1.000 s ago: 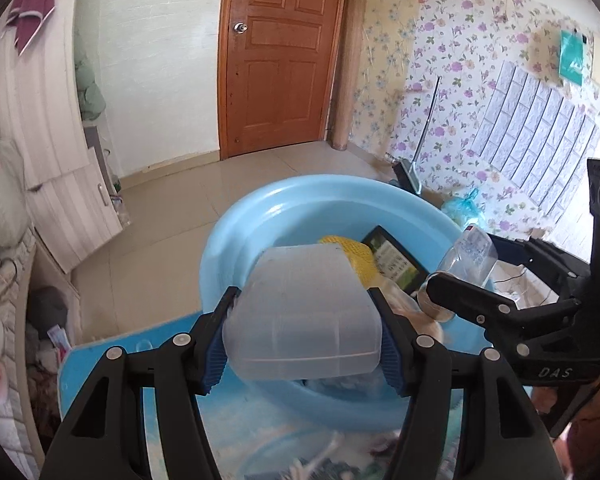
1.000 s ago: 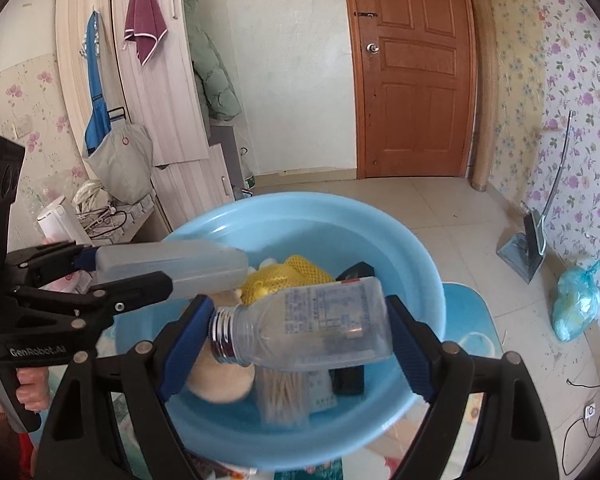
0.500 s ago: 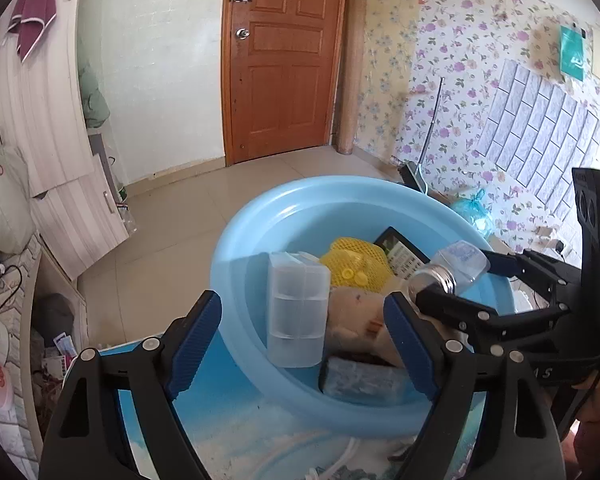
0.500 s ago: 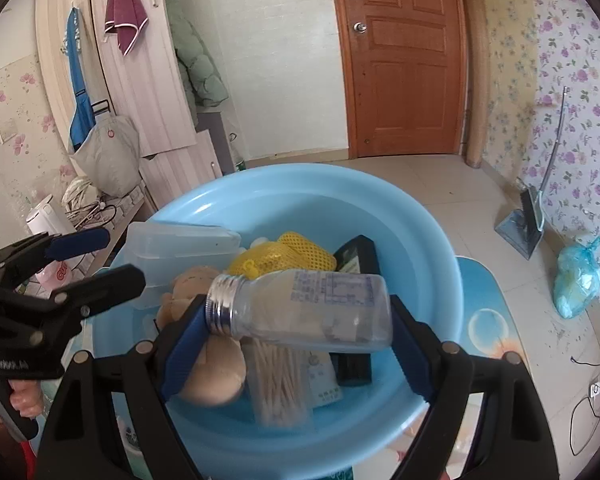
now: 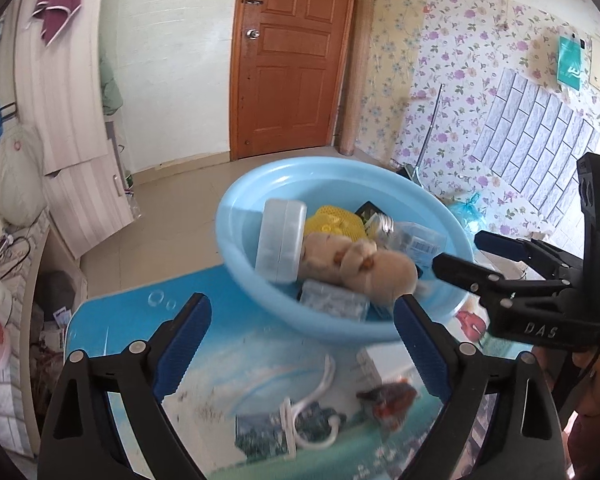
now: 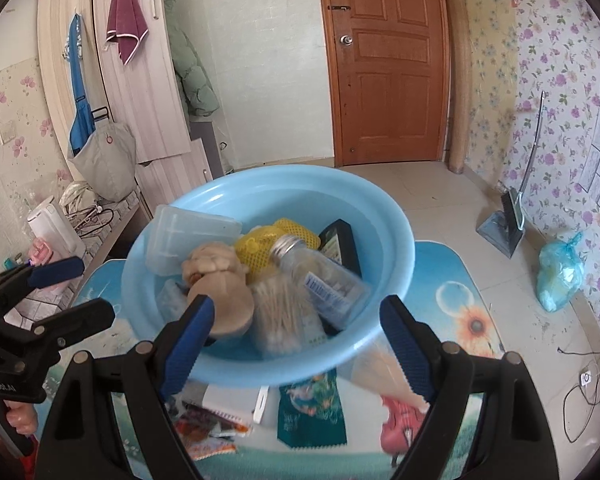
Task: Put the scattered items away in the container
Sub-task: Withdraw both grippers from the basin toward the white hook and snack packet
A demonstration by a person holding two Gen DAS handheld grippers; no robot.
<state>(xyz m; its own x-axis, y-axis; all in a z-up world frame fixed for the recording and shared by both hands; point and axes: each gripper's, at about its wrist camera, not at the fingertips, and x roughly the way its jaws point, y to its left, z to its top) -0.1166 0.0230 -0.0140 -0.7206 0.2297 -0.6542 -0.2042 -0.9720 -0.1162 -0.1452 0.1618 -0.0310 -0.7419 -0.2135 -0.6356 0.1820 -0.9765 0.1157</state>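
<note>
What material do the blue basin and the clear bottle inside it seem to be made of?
The blue basin looks like smooth moulded plastic: even colour, soft sheen, rolled rim. The clear bottle seems to be transparent plastic, possibly glass, with a shiny silver threaded neck and a printed label.

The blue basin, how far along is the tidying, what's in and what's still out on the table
Done: the blue basin holds the clear box, bottle, plush toy and cotton swabs. In hand: nothing; the left gripper and right gripper are open. Left: the white cable, green packet and a red wrapper lie outside.
</note>
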